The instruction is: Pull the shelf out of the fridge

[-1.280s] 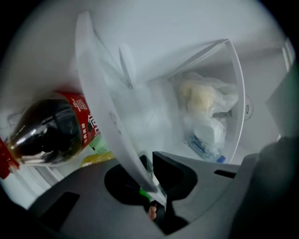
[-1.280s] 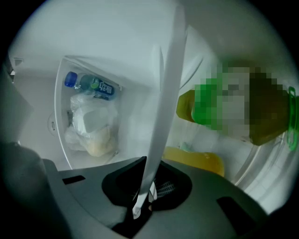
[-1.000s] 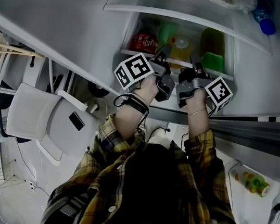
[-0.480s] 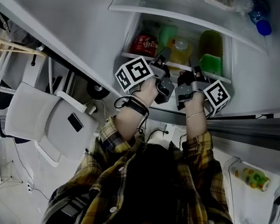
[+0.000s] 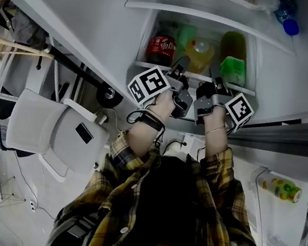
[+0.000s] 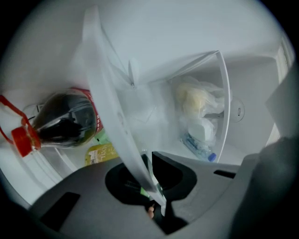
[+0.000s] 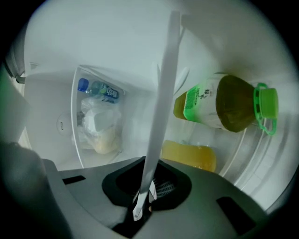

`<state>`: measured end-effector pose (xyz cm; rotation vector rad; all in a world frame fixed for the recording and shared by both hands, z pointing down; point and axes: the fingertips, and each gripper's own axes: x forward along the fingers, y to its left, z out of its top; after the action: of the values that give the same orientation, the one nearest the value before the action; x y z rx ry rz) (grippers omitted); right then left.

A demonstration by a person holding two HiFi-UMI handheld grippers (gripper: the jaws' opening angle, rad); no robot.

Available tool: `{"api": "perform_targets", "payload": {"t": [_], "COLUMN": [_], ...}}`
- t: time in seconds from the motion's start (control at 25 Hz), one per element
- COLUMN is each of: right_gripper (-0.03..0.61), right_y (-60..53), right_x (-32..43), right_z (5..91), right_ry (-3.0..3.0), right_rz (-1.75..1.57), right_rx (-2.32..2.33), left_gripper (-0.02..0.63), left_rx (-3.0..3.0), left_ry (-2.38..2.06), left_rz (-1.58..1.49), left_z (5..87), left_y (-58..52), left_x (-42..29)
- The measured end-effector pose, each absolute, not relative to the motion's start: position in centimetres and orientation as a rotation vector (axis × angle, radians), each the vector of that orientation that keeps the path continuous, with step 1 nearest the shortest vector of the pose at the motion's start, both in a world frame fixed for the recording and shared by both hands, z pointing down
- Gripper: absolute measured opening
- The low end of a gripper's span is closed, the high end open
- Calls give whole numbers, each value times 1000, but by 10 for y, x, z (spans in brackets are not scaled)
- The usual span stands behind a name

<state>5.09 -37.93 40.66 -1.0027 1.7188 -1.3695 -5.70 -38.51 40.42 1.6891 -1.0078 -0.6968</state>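
Note:
The fridge shelf (image 5: 195, 75) is a clear pane with a white front strip, carrying a cola bottle (image 5: 161, 48), a yellow juice bottle (image 5: 200, 54) and a green tea bottle (image 5: 232, 62). My left gripper (image 5: 181, 67) is shut on the strip's left part, my right gripper (image 5: 212, 74) on its right part. In the left gripper view the strip (image 6: 112, 107) runs down into the left gripper (image 6: 152, 186), with the cola bottle (image 6: 60, 123) beside it. The right gripper view shows the strip (image 7: 163, 102) pinched in the right gripper (image 7: 145, 191), tea bottle (image 7: 224, 105) at right.
An upper glass shelf (image 5: 216, 20) holds a plastic bag and a blue-capped bottle (image 5: 290, 25). The open fridge door stands at the right with a bottle (image 5: 283, 188) in its bin. A white chair (image 5: 48, 132) stands at the person's left.
Both grippers and the shelf's front strip have shifted a little toward the person. The grips look the same.

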Motion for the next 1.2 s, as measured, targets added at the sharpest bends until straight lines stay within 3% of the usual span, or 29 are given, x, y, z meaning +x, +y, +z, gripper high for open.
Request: {"api": "perform_targets", "payload": {"t": [1.2], "right_gripper": [38], "right_y": [-303], "right_x": [55], "right_z": [409], "right_ry": [1785], "right_rz": [-1367], "right_rx": [-1030], "left_gripper": [34], "left_rx": [1656], "left_ry": [-912], "left_rz": [-681], "left_z": [410], "left_y": [-305], "left_x": [-49]}}
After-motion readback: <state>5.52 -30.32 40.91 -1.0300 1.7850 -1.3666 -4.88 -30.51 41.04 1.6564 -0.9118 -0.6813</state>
